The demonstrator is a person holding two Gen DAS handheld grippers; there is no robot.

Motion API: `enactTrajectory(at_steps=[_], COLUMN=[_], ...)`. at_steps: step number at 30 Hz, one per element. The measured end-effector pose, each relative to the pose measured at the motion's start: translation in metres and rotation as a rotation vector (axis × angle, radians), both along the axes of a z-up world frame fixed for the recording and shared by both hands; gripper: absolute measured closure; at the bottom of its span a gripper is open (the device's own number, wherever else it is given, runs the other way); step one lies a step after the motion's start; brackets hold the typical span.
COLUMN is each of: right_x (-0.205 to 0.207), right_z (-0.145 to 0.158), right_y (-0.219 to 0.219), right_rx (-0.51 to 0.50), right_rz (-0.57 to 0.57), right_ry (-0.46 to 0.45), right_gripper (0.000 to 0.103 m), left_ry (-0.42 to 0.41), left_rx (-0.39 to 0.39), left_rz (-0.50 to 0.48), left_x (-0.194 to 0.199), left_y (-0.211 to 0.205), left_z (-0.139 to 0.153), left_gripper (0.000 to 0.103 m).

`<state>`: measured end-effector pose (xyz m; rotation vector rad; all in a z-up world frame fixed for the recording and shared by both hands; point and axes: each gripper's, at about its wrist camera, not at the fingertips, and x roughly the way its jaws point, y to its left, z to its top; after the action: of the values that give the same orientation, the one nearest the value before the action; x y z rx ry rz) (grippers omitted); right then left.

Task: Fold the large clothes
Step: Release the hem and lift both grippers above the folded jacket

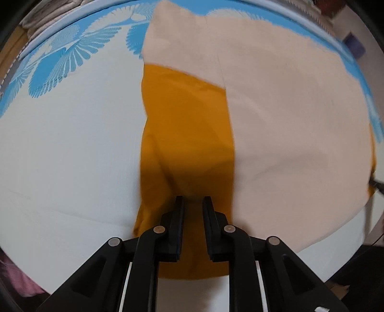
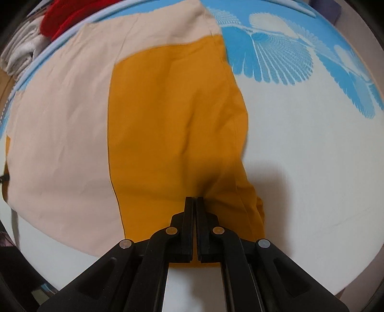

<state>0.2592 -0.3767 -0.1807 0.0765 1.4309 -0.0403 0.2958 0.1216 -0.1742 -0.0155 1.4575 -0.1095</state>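
Observation:
A large garment of mustard-orange (image 1: pixel 187 124) and beige (image 1: pixel 288 115) cloth lies spread on a white bed sheet (image 1: pixel 67 148). My left gripper (image 1: pixel 193 198) hangs over the orange part near its front edge, jaws a little apart, nothing between them. In the right wrist view the orange panel (image 2: pixel 172 124) sits beside the beige panel (image 2: pixel 62 134). My right gripper (image 2: pixel 194 198) has its jaws pressed together on a raised fold of the orange cloth near the front right edge.
The sheet has a blue feather pattern along the far edge (image 1: pixel 55 72) and also shows in the right wrist view (image 2: pixel 288 62). Folded pale laundry (image 2: pixel 21 55) and a red item (image 2: pixel 69 14) lie beyond the bed's far edge.

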Motion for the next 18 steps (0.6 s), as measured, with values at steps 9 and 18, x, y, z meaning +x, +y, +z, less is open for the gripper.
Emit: enactTrajectory(at_steps=[9,18], right_x=[-0.014,-0.023], right_z=[0.066,0.078], right_y=[0.063,0.199], right_rx=[-0.217,-0.072], right_rz=[0.09,0.3], right_ry=[-0.266,-0.44], right_gripper=[0.1,0.1], left_ry=[-0.257,-0.316], left_rx=[0.058,-0.144], left_rz=[0.092,0.287], left_x=[-0.054,-0.1], left_y=[-0.027,-0.033], left_z=[0.056,0.046], left_gripper=[0.087,0.085])
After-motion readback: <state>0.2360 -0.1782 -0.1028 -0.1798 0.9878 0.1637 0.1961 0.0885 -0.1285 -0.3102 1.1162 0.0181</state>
